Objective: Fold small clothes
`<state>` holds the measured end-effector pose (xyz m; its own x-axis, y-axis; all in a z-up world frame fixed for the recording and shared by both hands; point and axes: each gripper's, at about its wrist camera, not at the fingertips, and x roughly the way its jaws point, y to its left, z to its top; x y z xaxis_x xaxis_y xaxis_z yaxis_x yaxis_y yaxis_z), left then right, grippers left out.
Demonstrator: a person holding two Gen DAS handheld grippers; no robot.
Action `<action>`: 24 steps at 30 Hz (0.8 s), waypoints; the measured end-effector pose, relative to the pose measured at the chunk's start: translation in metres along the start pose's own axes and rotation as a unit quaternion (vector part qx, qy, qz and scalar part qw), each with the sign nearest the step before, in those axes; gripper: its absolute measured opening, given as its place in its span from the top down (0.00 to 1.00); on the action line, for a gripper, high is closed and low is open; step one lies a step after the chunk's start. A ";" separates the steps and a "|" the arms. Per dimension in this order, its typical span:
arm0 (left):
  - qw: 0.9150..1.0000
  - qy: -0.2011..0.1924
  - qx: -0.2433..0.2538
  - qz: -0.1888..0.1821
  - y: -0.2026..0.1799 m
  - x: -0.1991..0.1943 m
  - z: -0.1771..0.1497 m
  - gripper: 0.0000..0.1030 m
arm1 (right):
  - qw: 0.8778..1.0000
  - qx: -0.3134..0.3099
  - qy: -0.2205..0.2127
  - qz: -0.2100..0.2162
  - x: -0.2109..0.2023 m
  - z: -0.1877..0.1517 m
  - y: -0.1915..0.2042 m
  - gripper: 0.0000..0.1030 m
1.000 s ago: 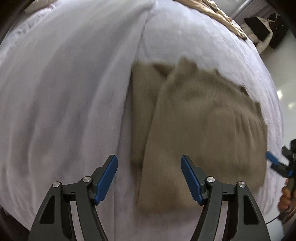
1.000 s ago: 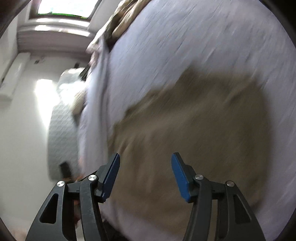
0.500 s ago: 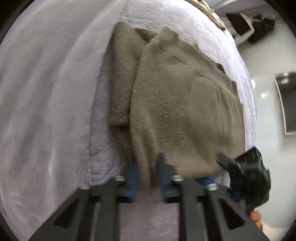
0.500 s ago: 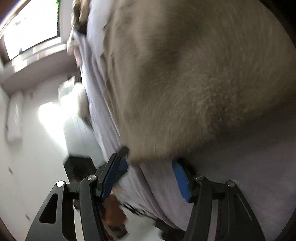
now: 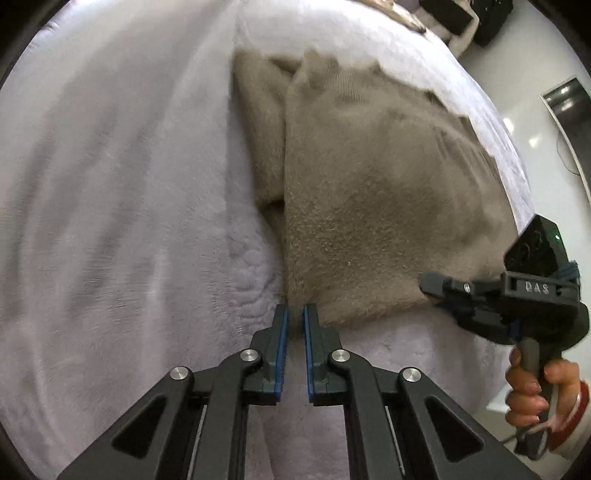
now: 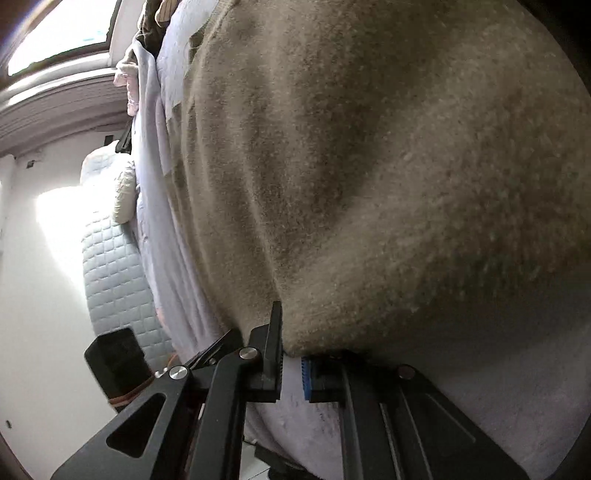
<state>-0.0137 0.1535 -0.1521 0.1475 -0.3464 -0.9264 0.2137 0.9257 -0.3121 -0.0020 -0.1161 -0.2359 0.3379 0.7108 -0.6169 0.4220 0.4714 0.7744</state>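
Brown fleecy garment [image 5: 369,206] lies spread over a pale lilac plush blanket [image 5: 122,206] that covers the bed, its nap fuzzy and its far edge ragged against the blanket. It is partly folded already: a narrower layer sticks out on the left under the wide top panel, and a faint ribbed band shows toward the right side. In the right wrist view the same garment [image 6: 388,166] fills nearly everything, with the blanket [image 6: 155,221] dropping away over the bed's edge at left, a quilted grey cushion [image 6: 110,266] beyond it, and a bright window [image 6: 62,33] at the far top corner.

At the near edge of the garment, the left gripper [image 5: 294,314] has its blue-lined fingers drawn almost together, nipping the near left corner of the top panel between them. To the right, the right gripper [image 5: 428,286] reaches in level with the near right corner, and a hand [image 5: 532,391] wraps its handle, a red bangle at the wrist. From its own camera, the right gripper [image 6: 291,354] has just been closing, and the thick hem of the garment bulges down between its pads, which press in on it from both sides.
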 end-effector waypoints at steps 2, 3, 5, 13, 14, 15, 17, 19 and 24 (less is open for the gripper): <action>1.000 -0.012 -0.003 0.022 0.000 -0.012 -0.004 0.91 | 1.000 -0.021 0.013 0.000 0.002 -0.007 0.014 0.81; 1.000 -0.016 -0.007 0.023 0.001 -0.017 -0.007 0.91 | 0.999 -0.032 0.022 0.000 0.008 -0.011 0.022 0.75; 0.999 -0.025 -0.020 0.033 0.003 -0.026 -0.013 0.91 | 0.998 -0.052 0.040 0.008 0.018 -0.019 0.036 0.47; 0.992 -0.062 -0.052 0.094 0.022 -0.046 -0.026 0.00 | 0.996 -0.032 0.072 0.028 0.086 -0.015 0.061 0.47; 0.991 -0.064 -0.056 0.099 0.025 -0.049 -0.029 0.00 | 0.996 -0.037 0.075 0.026 0.089 -0.015 0.061 0.60; 0.991 -0.064 -0.059 0.100 0.028 -0.052 -0.031 0.00 | 0.996 -0.042 0.078 0.024 0.092 -0.014 0.066 0.72; 0.991 -0.063 -0.071 0.098 0.032 -0.053 -0.031 0.00 | 0.996 -0.047 0.074 0.014 0.088 -0.014 0.067 0.91; 0.990 -0.053 -0.092 0.094 0.044 -0.052 -0.034 0.00 | 0.996 -0.058 0.066 0.008 0.082 -0.020 0.069 0.91; 0.988 -0.019 -0.126 0.089 0.065 -0.044 -0.047 0.00 | 0.995 -0.069 0.071 -0.032 0.092 -0.031 0.064 0.92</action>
<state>-0.0518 0.2361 -0.1413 0.1989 -0.1755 -0.9642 -0.0650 0.9793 -0.1917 0.0303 -0.0043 -0.2392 0.1886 0.7386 -0.6472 0.3158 0.5784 0.7521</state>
